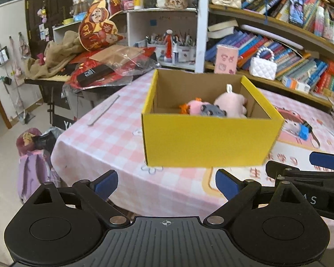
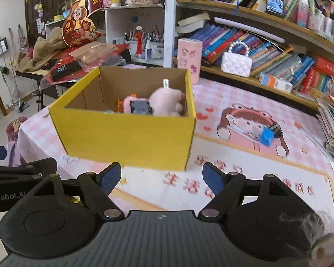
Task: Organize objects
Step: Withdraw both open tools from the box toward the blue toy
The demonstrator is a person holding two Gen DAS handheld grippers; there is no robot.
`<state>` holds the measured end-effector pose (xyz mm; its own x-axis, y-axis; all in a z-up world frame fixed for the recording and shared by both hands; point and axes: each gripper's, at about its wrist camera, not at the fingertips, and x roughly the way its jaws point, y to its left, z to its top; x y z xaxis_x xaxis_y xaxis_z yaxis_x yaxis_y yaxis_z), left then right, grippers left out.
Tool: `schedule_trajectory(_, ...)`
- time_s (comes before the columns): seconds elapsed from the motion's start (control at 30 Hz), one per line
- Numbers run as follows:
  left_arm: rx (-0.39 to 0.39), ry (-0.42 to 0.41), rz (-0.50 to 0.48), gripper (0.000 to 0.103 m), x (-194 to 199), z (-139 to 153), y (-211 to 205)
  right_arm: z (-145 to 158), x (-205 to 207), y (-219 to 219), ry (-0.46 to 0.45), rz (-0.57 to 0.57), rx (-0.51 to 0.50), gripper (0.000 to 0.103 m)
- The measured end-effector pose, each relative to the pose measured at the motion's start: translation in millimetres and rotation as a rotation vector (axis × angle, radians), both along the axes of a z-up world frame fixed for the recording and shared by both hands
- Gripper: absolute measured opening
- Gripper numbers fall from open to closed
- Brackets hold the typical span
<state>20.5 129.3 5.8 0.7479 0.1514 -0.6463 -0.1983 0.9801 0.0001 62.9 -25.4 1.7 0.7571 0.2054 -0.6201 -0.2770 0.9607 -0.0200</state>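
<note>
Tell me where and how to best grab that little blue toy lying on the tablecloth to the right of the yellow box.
Grip the blue toy across its blocky body, probably coming from above with the right gripper, whose jaws are open and empty. It lies low on the tablecloth, clear of the yellow box, so nothing blocks a downward approach. Its finer shape is blurred.

"enRobot.A" in white, cut off at the frame edge, on the left claw's black body (image 2: 13, 197). Letters "AS" on the right claw's black arm (image 1: 311, 200). "YA" partly visible on black keyboard stand (image 1: 65, 123). Book spines, tablecloth characters too blurred to read.
</note>
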Motion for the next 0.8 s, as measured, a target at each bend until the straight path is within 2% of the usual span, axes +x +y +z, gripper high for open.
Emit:
schedule_trajectory(0.43, 0.016, 0.05, -0.132, 0.096, -23.5, -8.9, -26.5, -17.6, -50.1, -33.3, 0.049, -0.133, 0.006, 0.08)
schedule_trajectory(0.8, -0.008, 0.063, -0.256, 0.096, -13.1, -11.0, -57.5, -16.2, -60.7, -73.5, 0.066, -0.302, -0.001, 0.08)
